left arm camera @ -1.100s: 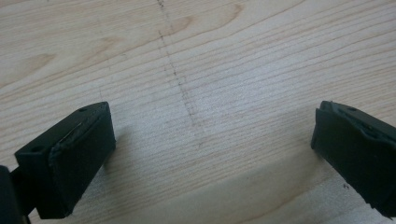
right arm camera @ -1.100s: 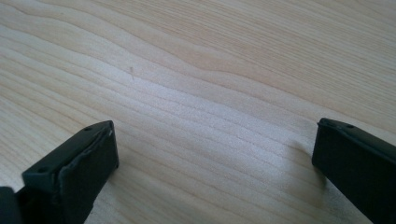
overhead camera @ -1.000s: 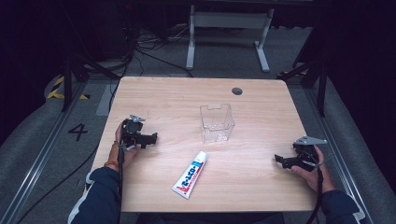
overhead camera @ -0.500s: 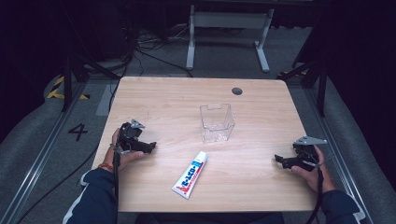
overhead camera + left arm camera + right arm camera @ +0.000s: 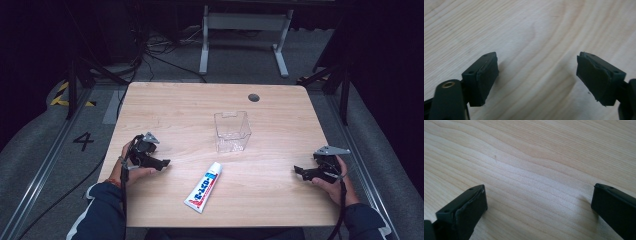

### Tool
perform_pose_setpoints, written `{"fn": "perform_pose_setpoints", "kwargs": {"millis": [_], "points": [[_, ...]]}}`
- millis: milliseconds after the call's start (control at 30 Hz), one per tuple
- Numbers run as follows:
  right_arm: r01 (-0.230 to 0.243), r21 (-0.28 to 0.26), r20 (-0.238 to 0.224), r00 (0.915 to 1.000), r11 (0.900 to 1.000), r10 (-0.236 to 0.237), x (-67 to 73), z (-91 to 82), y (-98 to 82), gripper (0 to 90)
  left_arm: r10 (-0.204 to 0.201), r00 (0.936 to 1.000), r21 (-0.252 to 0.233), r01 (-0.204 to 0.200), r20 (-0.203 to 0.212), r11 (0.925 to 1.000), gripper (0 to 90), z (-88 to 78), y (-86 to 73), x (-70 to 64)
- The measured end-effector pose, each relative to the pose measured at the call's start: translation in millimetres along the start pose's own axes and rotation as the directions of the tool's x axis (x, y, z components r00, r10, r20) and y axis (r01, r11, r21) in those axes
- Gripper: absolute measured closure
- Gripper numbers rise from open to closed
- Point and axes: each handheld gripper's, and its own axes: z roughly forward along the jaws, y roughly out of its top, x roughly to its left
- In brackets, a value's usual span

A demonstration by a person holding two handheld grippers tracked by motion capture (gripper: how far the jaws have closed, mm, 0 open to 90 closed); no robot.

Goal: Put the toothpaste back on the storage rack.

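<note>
A white toothpaste tube with red and blue print lies near the table's front middle. Behind it stands a clear plastic box, open on top. My left gripper is at the front left, pointing right toward the tube, a hand's width short of it. Its jaws have just been closing; they stand apart over bare wood with nothing between them, as the left gripper view shows. My right gripper rests at the front right, open, jaws wide over bare wood.
The wooden table has a dark round hole at the back right. A white metal frame stands on the floor beyond the far edge. Cables trail off both sides.
My left hand has moved a little to the right and toward the front, closer to the tube. The right hand, tube and box have kept still.
</note>
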Motion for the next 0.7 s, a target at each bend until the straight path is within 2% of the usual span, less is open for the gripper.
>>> {"fn": "perform_pose_setpoints", "kwargs": {"millis": [100, 200, 233, 300, 333, 467, 500, 533, 600, 633, 667, 700], "points": [[0.000, 0.000, 0.000, 1.0000, 1.000, 0.000, 0.0, 0.0, 0.0, 0.3, 0.067, 0.9969, 0.008, -0.068, 0.041, 0.9977, 22.0, -1.5, 3.2, -14.5], [0.000, 0.000, 0.000, 1.0000, 1.000, 0.000, 0.0, 0.0, 0.0, 0.3, 0.110, 0.9919, 0.004, -0.111, 0.064, 0.9939, 22.8, 0.4, 5.7, -30.8], [0.000, 0.000, 0.000, 1.0000, 1.000, 0.000, 0.0, 0.0, 0.0, 0.3, 0.144, 0.9867, 0.008, -0.145, 0.075, 0.9894, 24.9, 1.6, 7.1, -39.5], [0.000, 0.000, 0.000, 1.0000, 1.000, 0.000, 0.0, 0.0, 0.0, 0.3, 0.170, 0.9811, 0.010, -0.171, 0.093, 0.9852, 28.2, 1.9, 7.7, -49.5], [0.000, 0.000, 0.000, 1.0000, 1.000, 0.000, 0.0, 0.0, 0.0, 0.3, 0.170, 0.9811, 0.010, -0.171, 0.093, 0.9852, 28.6, 1.9, 7.7, -49.5], [0.000, 0.000, 0.000, 1.0000, 1.000, 0.000, 0.0, 0.0, 0.0, 0.4, 0.223, 0.9655, 0.010, -0.226, 0.134, 0.9740, 33.8, -0.4, 4.8, -68.7], [0.000, 0.000, 0.000, 1.0000, 1.000, 0.000, 0.0, 0.0, 0.0, 0.4, 0.249, 0.9580, 0.011, -0.253, 0.143, 0.9675, 36.5, -1.1, 4.2, -74.2], [0.000, 0.000, 0.000, 1.0000, 1.000, 0.000, 0.0, 0.0, 0.0, 0.4, 0.262, 0.9533, 0.009, -0.266, 0.150, 0.9638, 38.6, -1.0, 3.9, -77.6], [0.000, 0.000, 0.000, 1.0000, 1.000, 0.000, 0.0, 0.0, 0.0, 0.3, 0.289, 0.9410, 0.020, -0.297, 0.175, 0.9546, 39.3, -0.1, 3.1, -87.5], [0.000, 0.000, 0.000, 1.0000, 1.000, 0.000, 0.0, 0.0, 0.0, 0.3, 0.289, 0.9410, 0.020, -0.297, 0.175, 0.9546, 39.8, -0.1, 3.1, -87.5], [0.000, 0.000, 0.000, 1.0000, 1.000, 0.000, 0.0, 0.0, 0.0, 0.4, 0.315, 0.9306, 0.034, -0.326, 0.187, 0.9446, 39.8, 2.3, 2.7, -95.1], [0.000, 0.000, 0.000, 1.0000, 1.000, 0.000, 0.0, 0.0, 0.0, 0.4, 0.315, 0.9306, 0.034, -0.326, 0.187, 0.9446, 39.9, 2.3, 2.7, -95.1]]}}
